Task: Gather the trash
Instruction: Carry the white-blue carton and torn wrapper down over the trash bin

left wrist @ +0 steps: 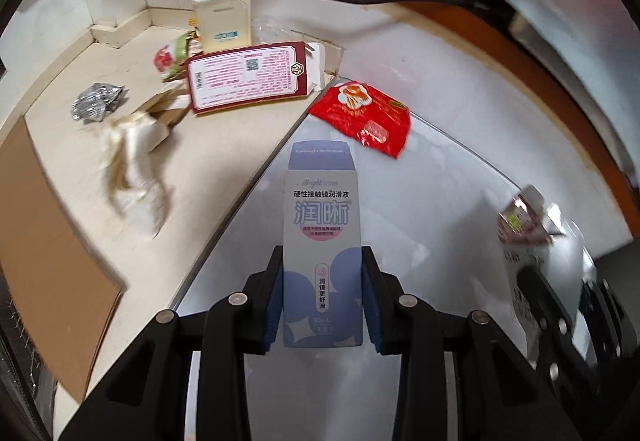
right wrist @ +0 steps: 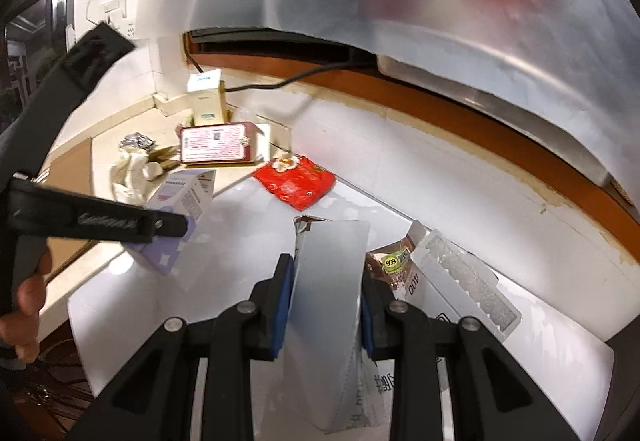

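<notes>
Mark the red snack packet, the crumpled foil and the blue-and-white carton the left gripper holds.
red snack packet (left wrist: 362, 117), left wrist view, centre of its printed face
crumpled foil (left wrist: 96, 103), left wrist view, middle of the wad
blue-and-white carton (left wrist: 322, 225), left wrist view, front panel above the fingers

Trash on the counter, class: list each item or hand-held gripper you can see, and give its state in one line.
Left hand-held gripper: shut on lilac carton.
Right hand-held gripper: shut on grey carton.
Red wrapper: lying flat.
Maroon box: flap open.
Foil scrap: crumpled.
Cream box: upright.
</notes>
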